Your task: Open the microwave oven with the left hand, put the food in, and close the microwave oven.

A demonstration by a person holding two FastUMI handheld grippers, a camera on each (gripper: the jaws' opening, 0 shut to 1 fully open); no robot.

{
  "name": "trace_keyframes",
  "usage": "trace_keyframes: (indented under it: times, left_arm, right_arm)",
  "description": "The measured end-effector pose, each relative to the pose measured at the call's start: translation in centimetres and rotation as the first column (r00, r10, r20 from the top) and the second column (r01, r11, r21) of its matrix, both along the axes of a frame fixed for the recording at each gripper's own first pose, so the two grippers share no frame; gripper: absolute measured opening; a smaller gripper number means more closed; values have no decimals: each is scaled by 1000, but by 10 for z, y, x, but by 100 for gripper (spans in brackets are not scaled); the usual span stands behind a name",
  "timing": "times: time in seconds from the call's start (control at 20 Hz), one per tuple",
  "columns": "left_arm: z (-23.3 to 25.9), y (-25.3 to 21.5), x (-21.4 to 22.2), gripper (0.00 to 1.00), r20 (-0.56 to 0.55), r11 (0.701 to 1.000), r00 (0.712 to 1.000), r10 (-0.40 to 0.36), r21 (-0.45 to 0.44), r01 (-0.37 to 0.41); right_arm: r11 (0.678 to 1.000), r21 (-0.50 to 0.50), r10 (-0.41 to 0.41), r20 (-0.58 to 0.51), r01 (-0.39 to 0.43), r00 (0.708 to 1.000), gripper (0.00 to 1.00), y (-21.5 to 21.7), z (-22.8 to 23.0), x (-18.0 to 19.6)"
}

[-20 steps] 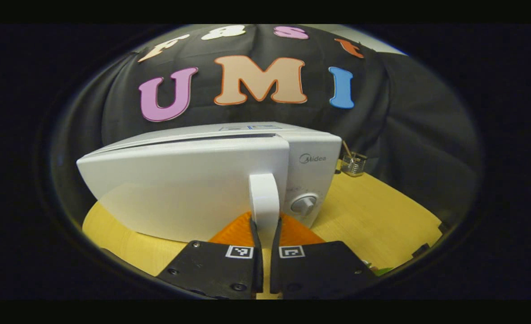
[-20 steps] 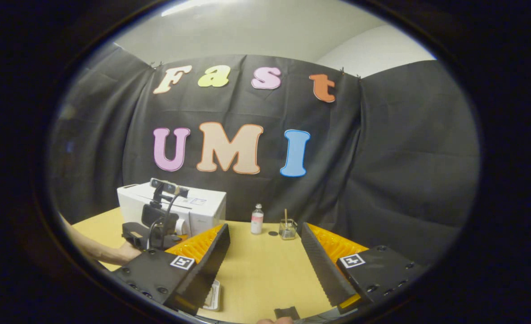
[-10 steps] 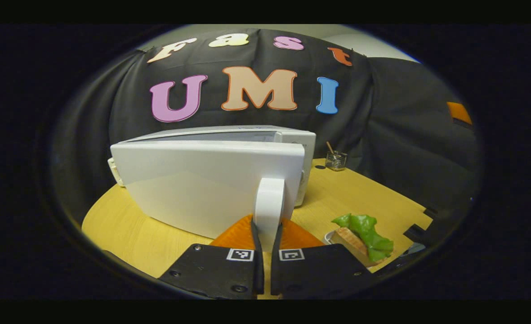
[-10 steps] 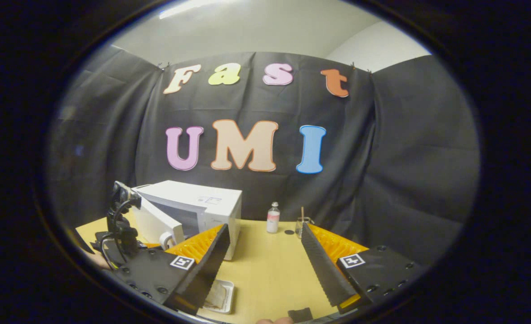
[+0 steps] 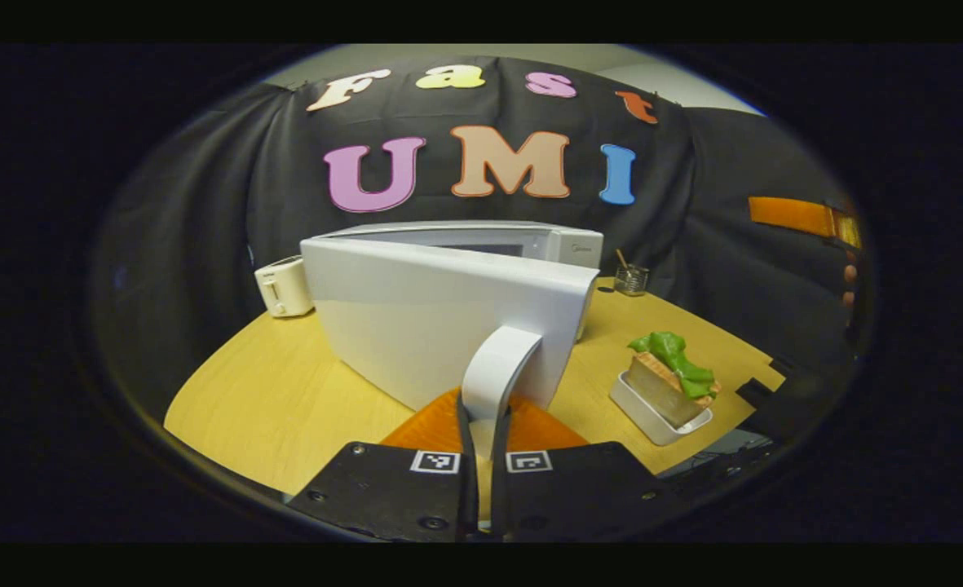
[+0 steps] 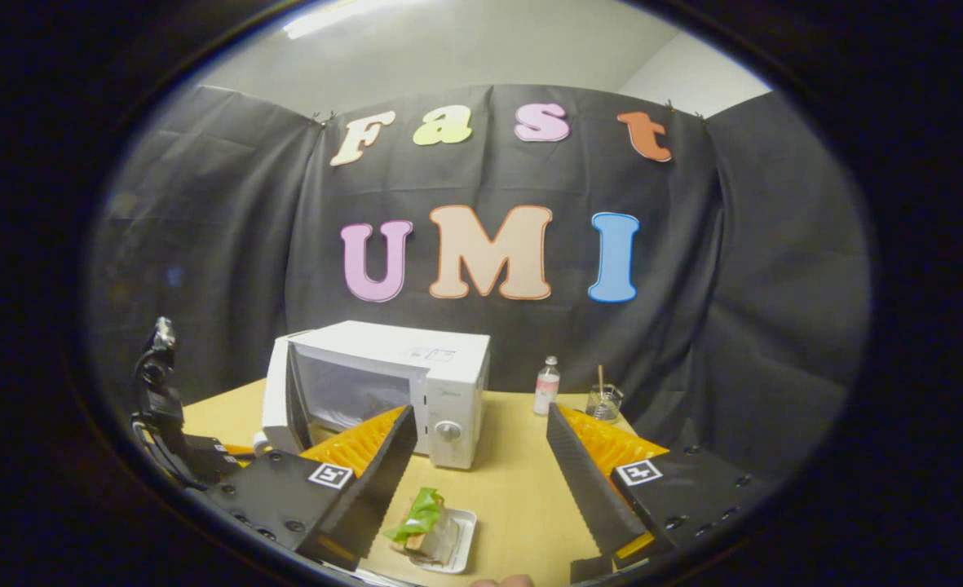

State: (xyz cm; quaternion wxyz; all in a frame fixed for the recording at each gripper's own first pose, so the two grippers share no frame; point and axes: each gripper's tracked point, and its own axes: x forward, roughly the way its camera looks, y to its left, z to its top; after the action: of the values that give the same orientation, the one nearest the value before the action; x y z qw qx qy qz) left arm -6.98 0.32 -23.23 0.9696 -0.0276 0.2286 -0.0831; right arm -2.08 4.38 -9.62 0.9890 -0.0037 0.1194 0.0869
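Note:
The white microwave oven (image 6: 448,371) stands on the yellow table with its door (image 5: 440,322) swung well open. My left gripper (image 5: 481,432) is shut on the door's white handle (image 5: 493,371); in the right gripper view it sits at the far left (image 6: 175,444) beside the door (image 6: 277,403). The food, a sandwich with green lettuce (image 5: 673,371) in a small white tray (image 5: 644,412), lies right of the door. In the right gripper view the sandwich (image 6: 424,518) rests on the table just ahead of my right gripper (image 6: 481,481), which is open and holds nothing.
A white toaster (image 5: 284,285) stands left of the microwave. A small bottle (image 6: 544,386) and a glass jar with a stick (image 6: 602,401) are near the back wall, right of the oven. Bare tabletop (image 6: 514,489) lies in front of the microwave.
The left gripper has pulled the door from slightly ajar to wide open. The right gripper view has shifted so the sandwich and the open oven cavity come into sight.

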Motion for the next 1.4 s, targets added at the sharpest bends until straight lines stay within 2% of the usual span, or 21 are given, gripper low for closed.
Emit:
trace_keyframes:
  times: [0.25, 0.5, 0.55, 0.6, 0.95, 1.0, 1.2, 1.3, 1.35, 1.4]
  left_arm:
    - [-1, 34, -18, 6, -12, 996, 996, 90, -3, -90]
    - [-3, 55, -29, 7, -25, 995, 995, 92, 26, -92]
    - [-3, 59, -31, 7, -27, 996, 996, 90, 27, -89]
    - [-2, 63, -32, 6, -31, 996, 995, 91, 23, -91]
    - [-4, 97, -42, 6, -51, 992, 991, 123, 36, -122]
    - [-4, 102, -44, 7, -54, 991, 990, 127, 39, -125]
    - [-5, 113, -46, 6, -70, 989, 987, 141, 41, -139]
    - [-4, 122, -46, 6, -75, 988, 985, 157, 22, -156]
    - [-4, 124, -48, 5, -73, 987, 984, 162, 15, -161]
    - [-4, 126, -47, 6, -74, 986, 983, 165, 11, -165]
  right_arm:
    - [1000, 17, 25, -105, -23, 994, 97, 23, -40, -13]
    - [1000, 9, 16, -217, -15, 976, 97, 35, -92, -34]
    - [1000, -5, 19, -234, -21, 972, 100, 37, -103, -41]
    - [999, -22, 22, -251, -29, 968, 97, 41, -115, -46]
    - [997, -74, -39, -394, 11, 918, 100, 41, -205, -78]
    - [996, -90, -42, -405, 6, 913, 98, 41, -214, -80]
    - [992, -126, -54, -437, -1, 898, 100, 41, -242, -85]
    - [992, -123, -60, -473, 1, 879, 98, 42, -255, -86]
    - [993, -118, -67, -480, 11, 875, 94, 39, -259, -85]
    - [993, -119, -81, -481, 27, 873, 94, 37, -260, -83]
